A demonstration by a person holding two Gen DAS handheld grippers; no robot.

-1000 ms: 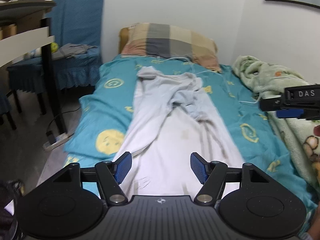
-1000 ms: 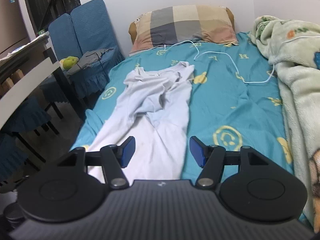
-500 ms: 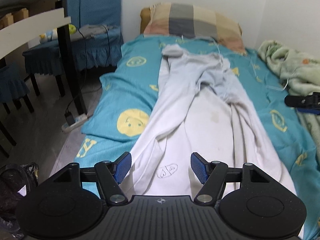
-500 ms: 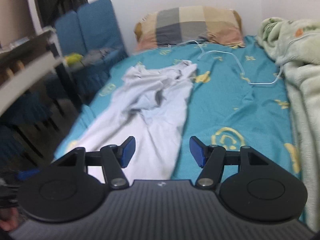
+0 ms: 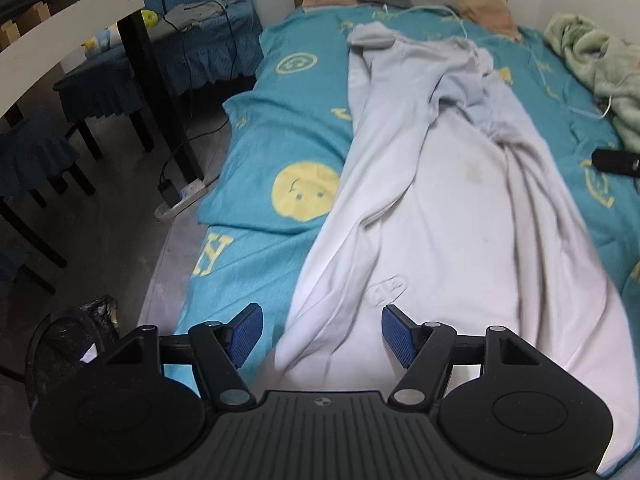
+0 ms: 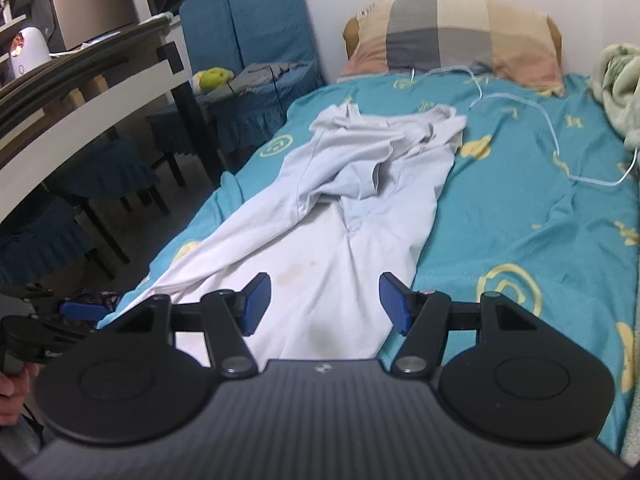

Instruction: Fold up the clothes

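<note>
A white garment [image 5: 452, 216] lies crumpled lengthwise on the bed [image 5: 280, 140], over the blue sheet with yellow smiley faces, its bunched upper part toward the checked pillow [image 6: 452, 36] at the far end. The left claw [image 5: 320, 334] hangs above the near edge of the garment with its blue pads wide apart and nothing between them, and the right claw [image 6: 324, 300] is also wide open and empty above the garment's lower part. A white cable [image 6: 552, 148] lies on the sheet beside the garment, a green blanket [image 5: 596, 60] is at the bed's right side, and blue chairs [image 6: 248, 32] stand at its left.
</note>
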